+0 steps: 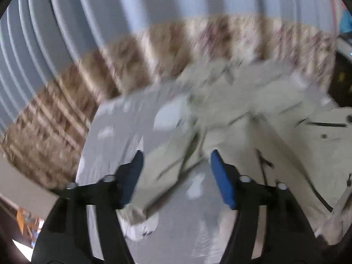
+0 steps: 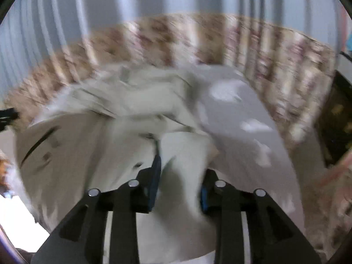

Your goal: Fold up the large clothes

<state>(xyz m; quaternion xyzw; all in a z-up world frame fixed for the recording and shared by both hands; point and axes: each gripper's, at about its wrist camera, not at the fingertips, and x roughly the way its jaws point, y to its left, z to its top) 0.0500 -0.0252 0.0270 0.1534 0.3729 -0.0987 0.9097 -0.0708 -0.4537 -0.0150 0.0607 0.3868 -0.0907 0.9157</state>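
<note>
Left wrist view: your left gripper [image 1: 176, 176] is wide open, with a sleeve of the cream jacket [image 1: 253, 114] between its fingers, ungripped. The right gripper [image 2: 179, 187] is half-open around bunched cloth. The jacket lies crumpled on the grey sheet [image 1: 114, 132]. Expect soft, bulky fabric; grasp seams.

A large cream-beige jacket [image 1: 231, 118] lies rumpled and spread out, motion-blurred in both views. Dark slit pockets and small dark buttons mark its front panel [image 2: 57, 151]. One sleeve [image 1: 167, 165] trails toward the left camera; bunched folds [image 2: 136, 96] pile up at its far side.
</note>
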